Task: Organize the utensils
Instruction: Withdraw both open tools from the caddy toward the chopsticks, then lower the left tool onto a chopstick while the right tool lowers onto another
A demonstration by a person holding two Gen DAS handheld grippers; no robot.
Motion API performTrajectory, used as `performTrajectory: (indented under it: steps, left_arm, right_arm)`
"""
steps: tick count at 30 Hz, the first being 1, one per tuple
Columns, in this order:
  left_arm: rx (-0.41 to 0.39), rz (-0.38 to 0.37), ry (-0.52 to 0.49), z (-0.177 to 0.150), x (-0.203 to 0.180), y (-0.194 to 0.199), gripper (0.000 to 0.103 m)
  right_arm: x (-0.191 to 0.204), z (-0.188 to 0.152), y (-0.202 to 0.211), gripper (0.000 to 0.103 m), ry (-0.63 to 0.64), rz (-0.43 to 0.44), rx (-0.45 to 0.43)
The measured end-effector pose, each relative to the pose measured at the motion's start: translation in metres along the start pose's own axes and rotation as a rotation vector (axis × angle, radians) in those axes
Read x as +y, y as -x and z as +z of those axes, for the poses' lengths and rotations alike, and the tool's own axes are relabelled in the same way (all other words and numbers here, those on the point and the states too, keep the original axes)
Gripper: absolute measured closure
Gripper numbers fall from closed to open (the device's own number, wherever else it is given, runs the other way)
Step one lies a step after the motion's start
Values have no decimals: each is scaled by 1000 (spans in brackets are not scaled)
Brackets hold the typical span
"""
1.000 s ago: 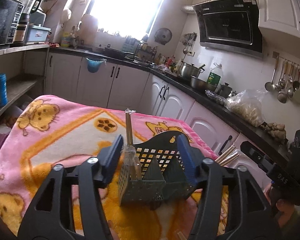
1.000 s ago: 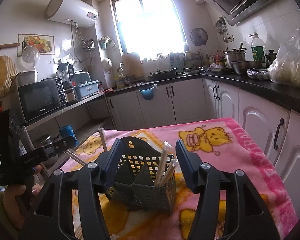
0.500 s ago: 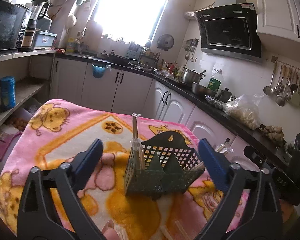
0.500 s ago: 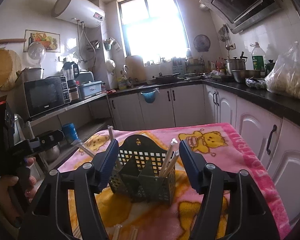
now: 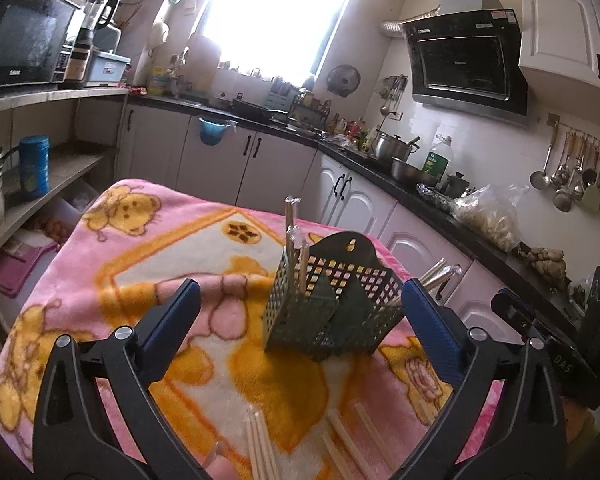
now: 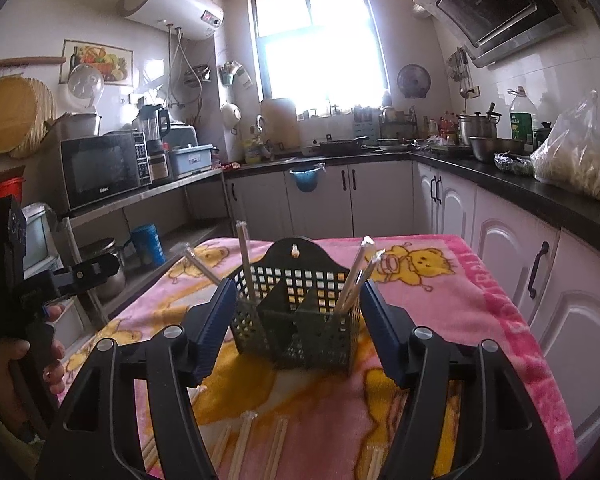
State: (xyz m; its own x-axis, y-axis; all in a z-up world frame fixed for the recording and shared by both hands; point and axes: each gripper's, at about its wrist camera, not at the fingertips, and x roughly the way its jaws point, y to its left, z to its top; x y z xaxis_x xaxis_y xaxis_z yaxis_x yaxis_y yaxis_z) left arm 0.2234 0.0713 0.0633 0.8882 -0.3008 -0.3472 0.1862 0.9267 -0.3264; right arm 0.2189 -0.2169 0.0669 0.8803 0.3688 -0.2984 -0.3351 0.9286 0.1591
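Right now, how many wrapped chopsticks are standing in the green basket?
4 chopsticks in the basket: one upright in the left compartment, one leaning out past its left side, and two leaning together in the right compartment. Dividers may hide more.

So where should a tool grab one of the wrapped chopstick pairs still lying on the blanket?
Take a chopstick pair near its middle, coming straight down from above, fingers straddling its width. It lies flat on the soft blanket, long and thin, so an end grip would likely let it swing.

A pink bear-print blanket [image 6: 480, 300] covers the table; a green utensil basket [image 6: 300, 320] stands mid-blanket, wrapped chopsticks [image 6: 244, 444] lying nearer.
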Motion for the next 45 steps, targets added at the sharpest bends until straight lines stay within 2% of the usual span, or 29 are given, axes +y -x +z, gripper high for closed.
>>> performTrajectory:
  steps: [7,19,32,39,45]
  left_arm:
    - [33,9,17,-16,8,8,12]
    - [55,28,-31,-35,3,20,12]
    - [104,56,-31,-57,10,24,12]
    - [138,61,-11,-70,20,22,12]
    - [174,59,-4,-83,24,19,24]
  right_arm:
    - [8,-11,5,41,8,4,28]
    - [23,-24,11,41,33,27,63]
    - [40,-45,8,41,53,74,126]
    - [50,-58,1,54,67,112,180]
    - [60,-67,-8,67,91,131,225]
